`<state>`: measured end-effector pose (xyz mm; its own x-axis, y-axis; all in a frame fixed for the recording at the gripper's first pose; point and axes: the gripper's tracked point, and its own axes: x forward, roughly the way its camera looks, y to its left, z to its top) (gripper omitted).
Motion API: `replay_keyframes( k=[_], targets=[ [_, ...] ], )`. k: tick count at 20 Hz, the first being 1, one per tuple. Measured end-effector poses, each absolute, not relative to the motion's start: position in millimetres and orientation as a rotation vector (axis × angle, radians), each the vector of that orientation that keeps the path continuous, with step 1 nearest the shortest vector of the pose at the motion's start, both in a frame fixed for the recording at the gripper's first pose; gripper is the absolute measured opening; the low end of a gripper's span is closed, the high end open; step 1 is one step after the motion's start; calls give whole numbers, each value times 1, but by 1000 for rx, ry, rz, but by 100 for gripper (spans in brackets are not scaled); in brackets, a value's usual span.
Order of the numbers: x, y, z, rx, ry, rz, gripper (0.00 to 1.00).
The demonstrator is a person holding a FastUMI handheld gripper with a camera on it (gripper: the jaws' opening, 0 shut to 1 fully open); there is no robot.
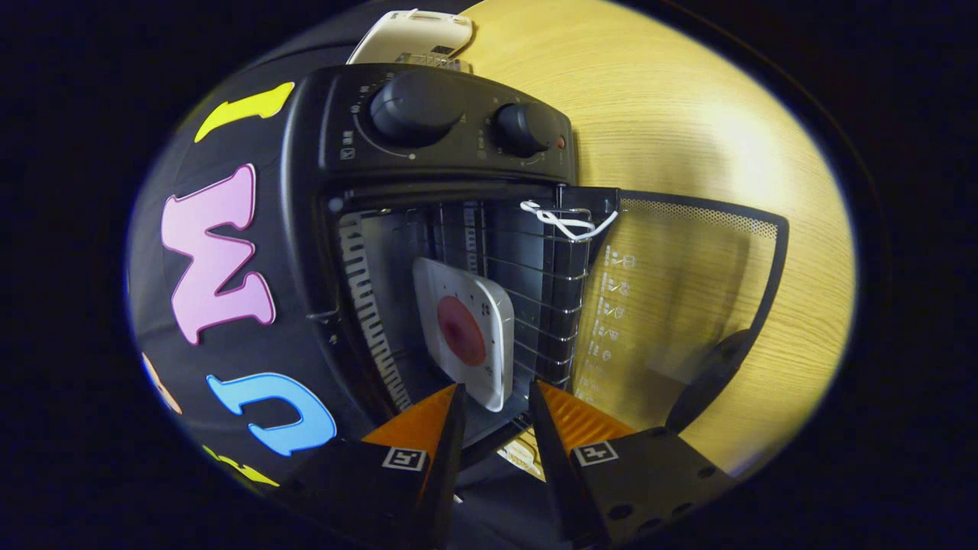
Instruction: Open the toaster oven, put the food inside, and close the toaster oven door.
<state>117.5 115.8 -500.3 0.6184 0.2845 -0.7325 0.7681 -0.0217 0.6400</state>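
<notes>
- Just beyond our fingertips, inside the black toaster oven (428, 153), sits the white square plate with a round red piece of food on it (466, 328) — it rests on the wire rack (550, 298), in the cavity's near part, almost touching the tips.
- Our gripper (497, 397) is open and holds nothing; the two fingers stand apart with a gap between them, and the plate's near corner lies just ahead of that gap.
- To the right of the cavity, the glass door with its dotted black border (688, 290) lies swung fully open over the pale wooden table (649, 92); its dark handle (707, 378) is at the door's far-from-hinge edge, right of our right finger and fairly close to it.
- We judge the food to be placed already, so closing remains — and that turns on the door lying to the right of the gripper, its long edge running along the hinge line at the mouth of the cavity.
- We would need to draw back clear of the plate, shift right to get under or behind the handle, then swing the door leftward toward the control knobs' (416, 111) side.
- One risk: a white cord looped on the rack's corner (565, 221) by the hinge could catch as the door shuts.
</notes>
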Motion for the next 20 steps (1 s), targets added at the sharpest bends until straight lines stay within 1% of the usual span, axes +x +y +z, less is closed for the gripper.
replay_keyframes(
  k=[2,5,8,13,18,20],
  targets=[
    [96,117,-486,1528,950,-423,55],
    [57,117,-473,1347,1046,-333,98],
    [22,115,-467,1079,1106,-224,98],
    [-7,126,-469,641,1108,-22,99],
    [-26,117,-499,211,1097,18,99],
    [-38,122,-516,140,1140,41,99]
  ],
)
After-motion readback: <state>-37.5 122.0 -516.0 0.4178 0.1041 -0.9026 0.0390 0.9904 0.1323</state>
